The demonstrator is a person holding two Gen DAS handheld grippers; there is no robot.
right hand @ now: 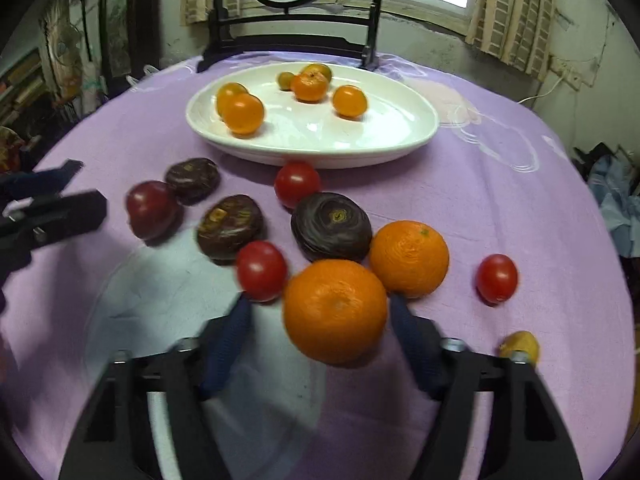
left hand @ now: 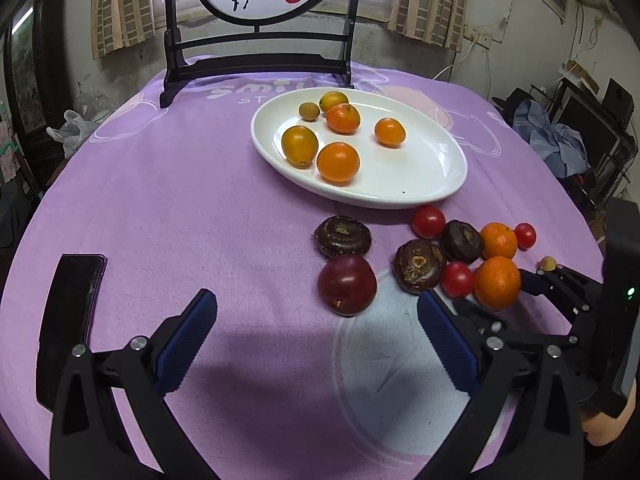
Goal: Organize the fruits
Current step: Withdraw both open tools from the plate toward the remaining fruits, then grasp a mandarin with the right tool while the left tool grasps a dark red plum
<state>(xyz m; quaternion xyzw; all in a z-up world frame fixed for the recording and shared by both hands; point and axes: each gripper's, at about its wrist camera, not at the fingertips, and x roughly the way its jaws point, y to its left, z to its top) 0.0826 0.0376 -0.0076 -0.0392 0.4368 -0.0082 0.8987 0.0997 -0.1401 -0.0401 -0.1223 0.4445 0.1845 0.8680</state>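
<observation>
A purple tablecloth (left hand: 180,208) covers the table, a dark framed screen (left hand: 256,20) standing at its far edge. The right wrist view is motion-blurred, so fruit edges smear. The right gripper (right hand: 320,320) has its jaws apart around a mandarin (right hand: 336,310); whether the pads touch it cannot be told (its right side hides one fingertip). A small yellowish fruit (right hand: 520,344) is half hidden behind that gripper's frame. The left gripper (left hand: 316,312) gapes wide, a dark red plum (left hand: 346,285) between and just beyond its fingertips. The white oval plate (left hand: 440,176) holds six orange-yellow fruits.
</observation>
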